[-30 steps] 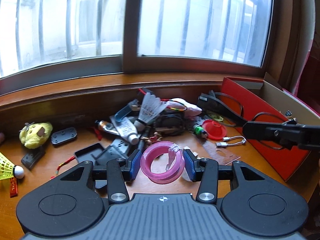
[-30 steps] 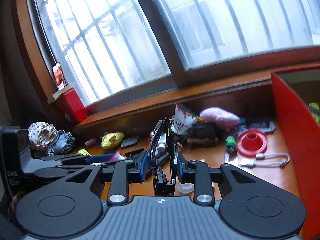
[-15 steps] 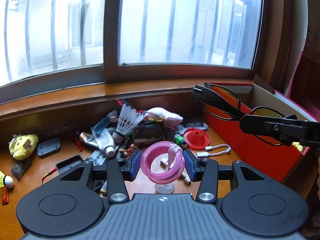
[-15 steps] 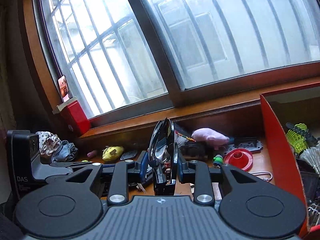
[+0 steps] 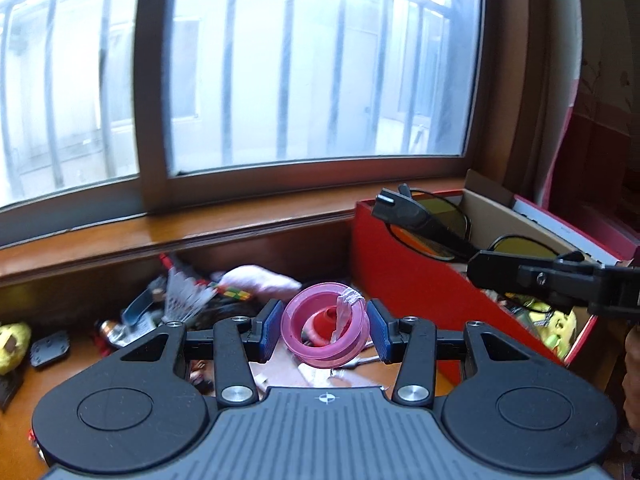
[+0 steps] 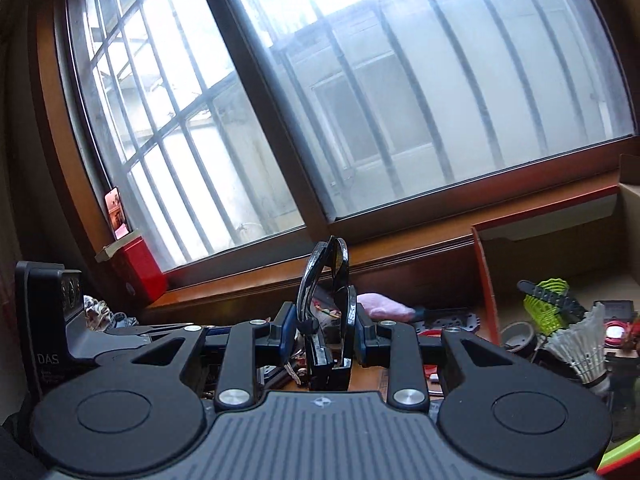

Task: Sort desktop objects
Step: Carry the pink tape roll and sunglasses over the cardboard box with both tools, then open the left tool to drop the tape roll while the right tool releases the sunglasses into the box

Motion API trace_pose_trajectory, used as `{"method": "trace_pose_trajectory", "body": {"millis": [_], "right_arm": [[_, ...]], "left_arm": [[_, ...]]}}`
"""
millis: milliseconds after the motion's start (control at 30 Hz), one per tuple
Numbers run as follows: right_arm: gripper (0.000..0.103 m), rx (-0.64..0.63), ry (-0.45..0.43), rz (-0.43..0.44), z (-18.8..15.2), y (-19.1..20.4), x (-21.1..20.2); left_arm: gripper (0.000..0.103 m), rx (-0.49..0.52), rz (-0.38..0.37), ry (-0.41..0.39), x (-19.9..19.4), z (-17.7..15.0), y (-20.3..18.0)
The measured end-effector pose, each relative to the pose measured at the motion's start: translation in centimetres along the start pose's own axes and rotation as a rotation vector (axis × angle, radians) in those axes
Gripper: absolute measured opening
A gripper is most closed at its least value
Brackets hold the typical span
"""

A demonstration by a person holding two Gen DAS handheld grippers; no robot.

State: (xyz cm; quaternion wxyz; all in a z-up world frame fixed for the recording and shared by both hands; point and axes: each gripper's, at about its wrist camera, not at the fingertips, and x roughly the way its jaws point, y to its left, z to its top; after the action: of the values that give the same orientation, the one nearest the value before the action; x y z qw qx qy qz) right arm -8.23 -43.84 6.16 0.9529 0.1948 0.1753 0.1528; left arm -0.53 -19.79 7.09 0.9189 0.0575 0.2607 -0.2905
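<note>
- Jaws of your left gripper (image 5: 325,327) pinch pink tape roll (image 5: 324,334), just left of red box (image 5: 416,276).
- Your right gripper (image 6: 325,334) pinches folded sunglasses (image 6: 326,300) above that box.

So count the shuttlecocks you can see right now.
3. One white shuttlecock lies in the desk pile; a second white shuttlecock and a yellow-green shuttlecock sit inside the red box. More may be hidden.

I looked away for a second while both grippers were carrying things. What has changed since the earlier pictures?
Both grippers have travelled from above the cluttered wooden desk toward the open red cardboard box. The right gripper now holds the black-framed glasses with yellow lenses over the box; the left gripper has carried the pink plastic tape reel up beside it. Nothing was released or newly grasped; both grips stayed the same.
</note>
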Motion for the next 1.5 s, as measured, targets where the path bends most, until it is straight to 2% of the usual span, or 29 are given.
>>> {"method": "trace_pose_trajectory", "body": {"millis": [367,800,1500], "right_arm": [[0.031,0.027,-0.052,-0.041,0.7,-3.3,-2.3],[0.031,0.055,-0.079,-0.090,1.1,-8.5,-5.3],[0.031,0.076,-0.095,-0.129,3.4,-16.6,-6.9]], "left_arm": [[0.046,0.053,-0.042,-0.022,2.7,3.2,-4.3],[0.046,0.099,-0.075,-0.016,6.2,4.4,-10.5],[0.046,0.113,-0.087,0.001,11.2,6.2,-15.7]]}}
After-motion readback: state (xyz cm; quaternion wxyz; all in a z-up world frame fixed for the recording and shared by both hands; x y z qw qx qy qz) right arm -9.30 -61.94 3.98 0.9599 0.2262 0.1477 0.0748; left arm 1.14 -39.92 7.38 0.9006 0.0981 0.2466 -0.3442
